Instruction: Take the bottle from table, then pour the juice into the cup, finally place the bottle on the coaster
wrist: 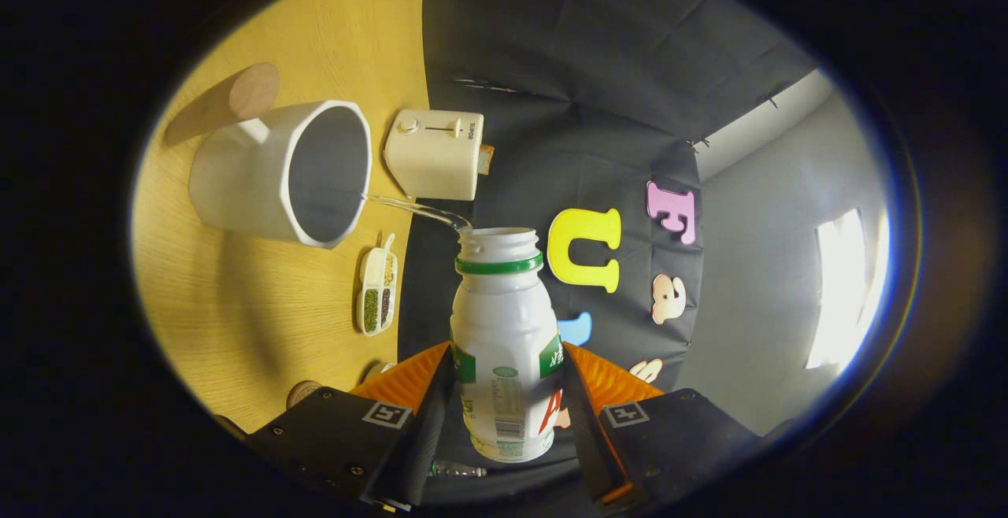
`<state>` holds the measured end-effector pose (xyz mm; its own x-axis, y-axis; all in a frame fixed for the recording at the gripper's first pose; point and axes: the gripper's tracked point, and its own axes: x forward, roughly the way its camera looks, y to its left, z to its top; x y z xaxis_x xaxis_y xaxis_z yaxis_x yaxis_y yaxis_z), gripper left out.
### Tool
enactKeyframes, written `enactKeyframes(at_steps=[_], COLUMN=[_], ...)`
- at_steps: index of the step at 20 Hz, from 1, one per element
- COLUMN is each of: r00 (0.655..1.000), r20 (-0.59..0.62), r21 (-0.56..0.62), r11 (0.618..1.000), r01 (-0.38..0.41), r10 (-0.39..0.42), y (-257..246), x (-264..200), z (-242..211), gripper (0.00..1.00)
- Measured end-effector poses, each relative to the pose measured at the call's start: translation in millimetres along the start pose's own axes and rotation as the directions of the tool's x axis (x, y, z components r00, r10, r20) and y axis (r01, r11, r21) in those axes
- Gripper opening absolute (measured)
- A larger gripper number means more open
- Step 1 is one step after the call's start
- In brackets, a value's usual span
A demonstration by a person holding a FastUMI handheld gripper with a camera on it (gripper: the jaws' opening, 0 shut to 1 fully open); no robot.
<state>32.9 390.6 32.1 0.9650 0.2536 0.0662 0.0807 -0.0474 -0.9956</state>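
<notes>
Pouring from its open mouth, a white bottle (505, 321) with a green neck ring sat clamped between both fingers of the tool (508, 392). A thin clear stream (413, 209) ran from the bottle's mouth into a white cup (276, 175) on the wooden table (236, 313). Beyond the cup lay a round wooden coaster (253, 91). Beside the cup stood a cream toaster (435, 153), and nearer the bottle, a small divided dish (377, 295) of grains.
</notes>
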Motion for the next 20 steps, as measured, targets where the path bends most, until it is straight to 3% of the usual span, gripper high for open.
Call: enactKeyframes(at_steps=[20], r00=[0.998], r20=[0.015], r21=[-0.07], r11=[0.996], r01=[0.057], r10=[-0.056], y=[-21], x=[3], z=[1], gripper=[0.74])
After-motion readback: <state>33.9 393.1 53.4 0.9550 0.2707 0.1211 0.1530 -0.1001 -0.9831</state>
